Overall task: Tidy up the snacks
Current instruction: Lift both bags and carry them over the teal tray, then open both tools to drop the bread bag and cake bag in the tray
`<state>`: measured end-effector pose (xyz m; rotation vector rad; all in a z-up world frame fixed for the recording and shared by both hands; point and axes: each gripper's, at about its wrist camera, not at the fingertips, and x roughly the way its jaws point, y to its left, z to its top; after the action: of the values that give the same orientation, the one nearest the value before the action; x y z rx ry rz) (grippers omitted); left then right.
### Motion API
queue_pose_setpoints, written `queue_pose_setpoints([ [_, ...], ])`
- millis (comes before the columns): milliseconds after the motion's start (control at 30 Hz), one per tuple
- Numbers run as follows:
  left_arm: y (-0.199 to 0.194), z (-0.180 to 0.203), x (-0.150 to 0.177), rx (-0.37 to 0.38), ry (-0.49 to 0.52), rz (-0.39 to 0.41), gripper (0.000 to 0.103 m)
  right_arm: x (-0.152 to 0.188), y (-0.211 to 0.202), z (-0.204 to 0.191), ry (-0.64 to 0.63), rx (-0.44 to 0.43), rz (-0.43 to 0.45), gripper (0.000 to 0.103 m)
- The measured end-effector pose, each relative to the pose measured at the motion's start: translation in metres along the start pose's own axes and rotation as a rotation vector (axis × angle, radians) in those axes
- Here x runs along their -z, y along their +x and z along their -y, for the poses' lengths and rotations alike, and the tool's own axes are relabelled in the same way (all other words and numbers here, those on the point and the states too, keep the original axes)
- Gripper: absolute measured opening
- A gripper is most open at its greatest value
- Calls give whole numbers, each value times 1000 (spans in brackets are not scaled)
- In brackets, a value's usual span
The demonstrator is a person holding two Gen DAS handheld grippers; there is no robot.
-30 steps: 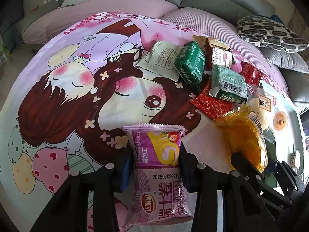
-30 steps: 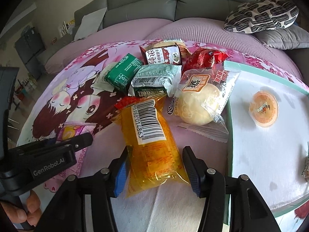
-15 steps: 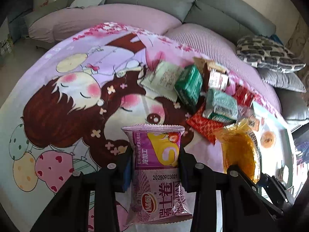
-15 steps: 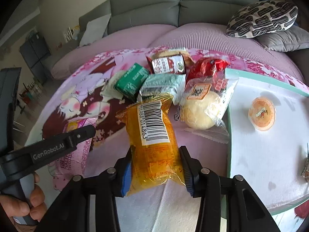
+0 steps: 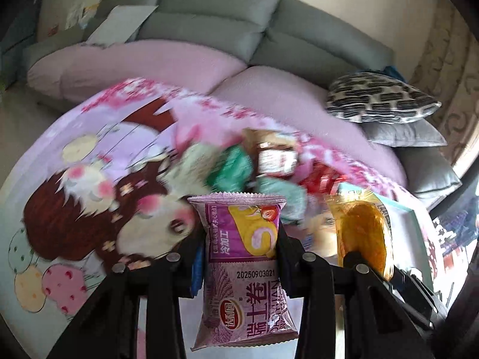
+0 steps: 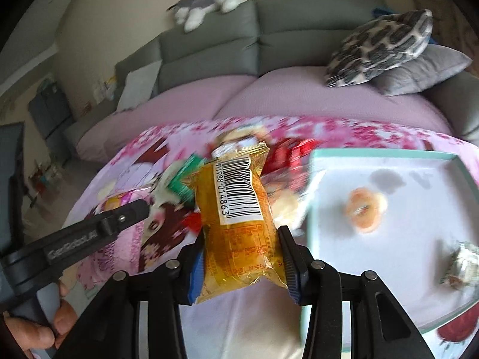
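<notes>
A purple swiss-roll packet (image 5: pixel 242 269) hangs upright in my left gripper (image 5: pixel 239 239), which is shut on its middle. My right gripper (image 6: pixel 241 257) is shut on a yellow packet (image 6: pixel 239 224) with a barcode label, held above the cartoon cloth. In the left wrist view the yellow packet (image 5: pixel 362 239) appears at the right. In the right wrist view the left gripper (image 6: pixel 140 206) reaches in from the left, a hand on its handle. The remaining snack pile (image 5: pixel 239 167), green, red and brown packets, lies blurred on the cloth behind both packets.
A white tray with a teal rim (image 6: pixel 389 155) sits to the right, holding an orange jelly cup (image 6: pixel 365 209) and a silver-wrapped item (image 6: pixel 461 260). A grey sofa with a patterned pillow (image 6: pixel 380 45) and a plush toy (image 6: pixel 206 0) stands behind the table.
Both grippers have risen and tilted up, lifting their packets off the cloth. The right jaws closed in on the yellow packet. More of the sofa now shows.
</notes>
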<state>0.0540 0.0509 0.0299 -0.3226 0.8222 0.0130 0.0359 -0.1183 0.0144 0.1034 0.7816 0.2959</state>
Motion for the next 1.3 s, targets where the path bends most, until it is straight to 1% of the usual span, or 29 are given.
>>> queue_pose_setpoints([
  [100,-1,24,-5,39,45,20,41,-9,-12,26,44,55,44,47],
  [200,-3,53,-10,64,116,40,41,-14,-25,58,103,134,87,47],
  [333,-4,89,-13,114,206,57,41,-15,-43,109,217,221,130,47],
  [400,-2,107,-12,146,245,57,41,-15,-51,127,258,253,150,47],
  [500,5,133,-6,188,298,40,41,-13,-62,154,304,326,178,47],
  [633,14,165,3,211,372,28,41,-7,-69,186,365,403,192,47],
  [700,21,181,6,226,407,14,41,-5,-68,194,370,428,190,47],
  [833,37,207,14,242,459,-5,41,-2,-53,203,376,439,143,47],
  [900,47,215,16,246,469,-20,41,1,-47,206,382,441,118,47],
  [1100,65,230,29,239,511,-59,41,6,-41,211,393,448,103,47],
  [1300,77,236,37,227,523,-87,41,6,-39,212,396,450,94,47],
])
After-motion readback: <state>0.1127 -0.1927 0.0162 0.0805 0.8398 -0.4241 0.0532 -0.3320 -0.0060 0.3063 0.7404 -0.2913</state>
